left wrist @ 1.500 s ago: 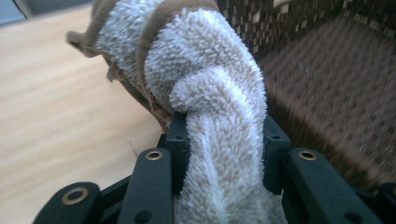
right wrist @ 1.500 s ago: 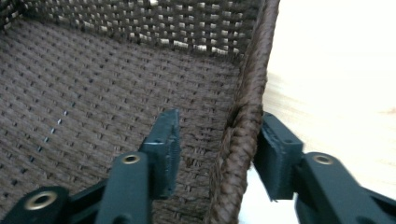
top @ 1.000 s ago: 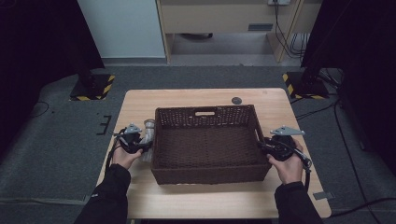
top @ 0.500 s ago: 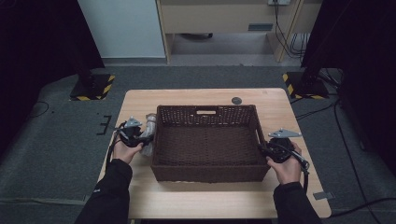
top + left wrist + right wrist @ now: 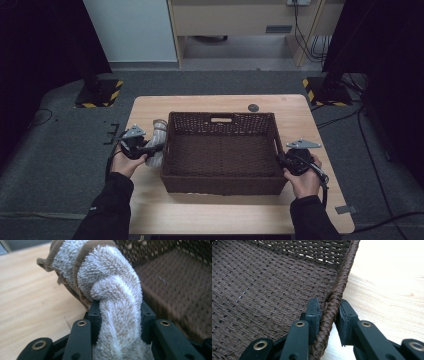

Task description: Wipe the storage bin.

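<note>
A dark brown woven basket point(image 5: 220, 116) stands in the middle of the wooden table point(image 5: 210, 212). Just outside its left wall hangs a white towel with a tan border point(image 5: 159, 131), and my left gripper point(image 5: 155, 148) is shut on it. In the left gripper view the twisted towel point(image 5: 110, 277) bulges up from between the pads of the left gripper point(image 5: 120, 312), with the basket's inside point(image 5: 180, 285) to the right. My right gripper point(image 5: 281, 161) sits at the basket's right wall. Its jaws have just been closing. In the right gripper view, the right gripper point(image 5: 329, 308) pinches the braided rim point(image 5: 344, 272).
A small dark round disc point(image 5: 253, 107) lies on the table behind the basket. Bare wood runs along the table's front edge and on both sides of the basket. Grey carpet surrounds the table, with stand bases point(image 5: 97, 94) at the back corners.
The left gripper has lifted the towel a little beside the basket's left wall. The right gripper's jaws have closed onto the basket's right rim; that hand has stayed in place.
</note>
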`<state>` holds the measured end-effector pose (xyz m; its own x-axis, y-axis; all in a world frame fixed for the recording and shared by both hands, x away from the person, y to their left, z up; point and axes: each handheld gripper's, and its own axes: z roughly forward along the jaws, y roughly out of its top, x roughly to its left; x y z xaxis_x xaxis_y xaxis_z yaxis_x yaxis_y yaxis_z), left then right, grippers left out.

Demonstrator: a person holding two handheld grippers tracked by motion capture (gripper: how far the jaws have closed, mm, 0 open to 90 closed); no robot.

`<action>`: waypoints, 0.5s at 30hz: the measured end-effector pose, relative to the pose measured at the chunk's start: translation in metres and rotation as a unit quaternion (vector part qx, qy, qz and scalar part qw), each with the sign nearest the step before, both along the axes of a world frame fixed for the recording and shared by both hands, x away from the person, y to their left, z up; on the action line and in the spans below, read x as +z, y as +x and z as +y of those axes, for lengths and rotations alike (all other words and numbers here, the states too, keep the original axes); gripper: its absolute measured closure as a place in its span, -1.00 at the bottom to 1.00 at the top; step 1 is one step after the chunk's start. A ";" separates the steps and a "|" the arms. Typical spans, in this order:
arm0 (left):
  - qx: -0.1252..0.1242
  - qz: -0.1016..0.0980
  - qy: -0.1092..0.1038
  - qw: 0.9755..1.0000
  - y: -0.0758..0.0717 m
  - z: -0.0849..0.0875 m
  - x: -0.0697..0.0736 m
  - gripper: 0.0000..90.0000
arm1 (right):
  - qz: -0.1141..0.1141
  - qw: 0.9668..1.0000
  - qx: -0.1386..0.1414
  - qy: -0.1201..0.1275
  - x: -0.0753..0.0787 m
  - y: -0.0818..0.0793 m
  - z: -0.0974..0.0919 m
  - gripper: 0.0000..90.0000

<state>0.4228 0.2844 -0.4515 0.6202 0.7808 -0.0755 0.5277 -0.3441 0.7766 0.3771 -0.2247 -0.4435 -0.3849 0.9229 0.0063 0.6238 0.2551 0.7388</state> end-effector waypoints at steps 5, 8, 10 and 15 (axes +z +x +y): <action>-0.003 0.024 0.033 0.999 0.009 -0.007 -0.010 0.40 | 0.000 1.000 -0.004 0.003 0.000 0.000 0.002 0.63; 0.003 0.033 0.041 0.999 0.010 -0.008 -0.021 0.40 | 0.000 1.000 -0.001 0.006 0.000 0.000 0.001 0.62; 0.005 0.047 0.039 0.998 0.009 -0.006 -0.027 0.40 | 0.000 1.000 0.000 0.005 0.000 0.000 0.001 0.62; 0.004 0.041 0.015 0.999 0.010 -0.004 -0.027 0.41 | -0.001 1.000 0.001 0.006 -0.001 0.000 0.000 0.62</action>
<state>0.4326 0.2807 -0.4781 0.6059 0.7890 -0.1013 0.5919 -0.3620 0.7202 0.3769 -0.2245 -0.4443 -0.3867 0.9220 0.0170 0.6216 0.2470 0.7433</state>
